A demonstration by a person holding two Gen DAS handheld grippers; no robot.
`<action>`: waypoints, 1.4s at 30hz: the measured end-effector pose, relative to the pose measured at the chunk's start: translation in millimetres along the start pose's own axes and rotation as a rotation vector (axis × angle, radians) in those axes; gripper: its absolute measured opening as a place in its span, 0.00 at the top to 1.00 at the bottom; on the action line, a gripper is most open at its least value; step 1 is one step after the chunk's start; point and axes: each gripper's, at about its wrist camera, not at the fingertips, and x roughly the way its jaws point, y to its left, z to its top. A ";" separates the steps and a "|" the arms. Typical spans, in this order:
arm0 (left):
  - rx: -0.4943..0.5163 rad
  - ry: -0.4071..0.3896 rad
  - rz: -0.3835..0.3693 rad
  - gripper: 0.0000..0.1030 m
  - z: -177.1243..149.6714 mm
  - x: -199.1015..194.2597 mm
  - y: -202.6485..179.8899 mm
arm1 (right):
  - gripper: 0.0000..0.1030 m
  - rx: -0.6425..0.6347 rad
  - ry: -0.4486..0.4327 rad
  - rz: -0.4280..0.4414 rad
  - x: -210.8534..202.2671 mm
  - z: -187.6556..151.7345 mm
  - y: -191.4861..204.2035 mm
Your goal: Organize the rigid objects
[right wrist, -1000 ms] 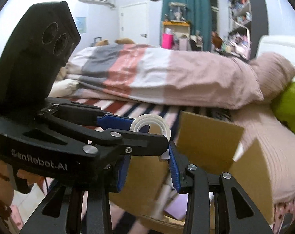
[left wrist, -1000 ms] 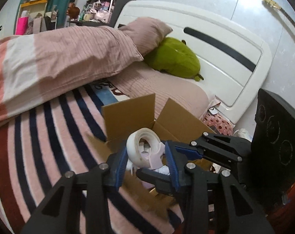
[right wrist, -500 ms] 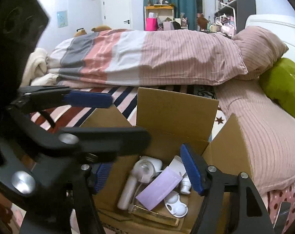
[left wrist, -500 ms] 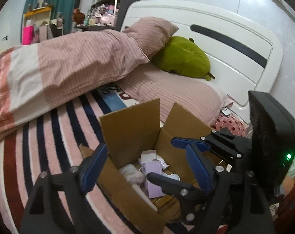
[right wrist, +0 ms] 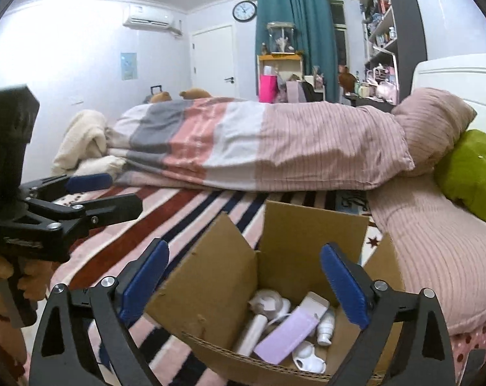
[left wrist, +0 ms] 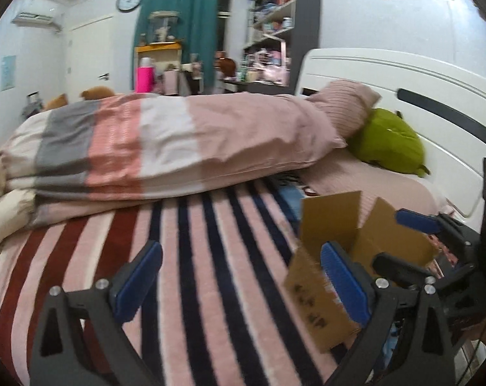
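An open cardboard box [right wrist: 211, 286] stands on the striped bed. Inside lie a lilac box [right wrist: 283, 337], a white tape dispenser [right wrist: 268, 302], a small white bottle [right wrist: 326, 327] and other white items. My right gripper [right wrist: 243, 286] is open and empty, its jaws spread wide just above the box. My left gripper [left wrist: 239, 284] is open and empty over the striped blanket, with the box [left wrist: 320, 296] to its right. The left gripper also shows at the left of the right wrist view [right wrist: 92, 189].
A rolled striped duvet [right wrist: 259, 141] lies across the bed behind the box. A pink pillow [right wrist: 436, 122] and a green plush [right wrist: 471, 173] lie by the white headboard [left wrist: 403, 96]. The striped blanket [left wrist: 194, 257] stretches left of the box.
The left gripper opened and let the white tape dispenser fall into the box, then swung away left over the blanket. The right gripper opened wide and drew back above the box.
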 end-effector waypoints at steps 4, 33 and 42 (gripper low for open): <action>-0.037 0.004 0.031 0.05 -6.6 -2.3 18.1 | 0.07 -0.013 0.013 0.026 2.9 0.8 6.9; -0.048 0.008 0.083 0.05 -12.0 -4.4 27.9 | 0.07 -0.024 0.032 0.028 13.6 -1.3 7.5; -0.043 0.005 0.090 0.05 -12.2 -4.0 28.6 | 0.07 -0.019 0.031 0.026 13.3 -4.0 3.2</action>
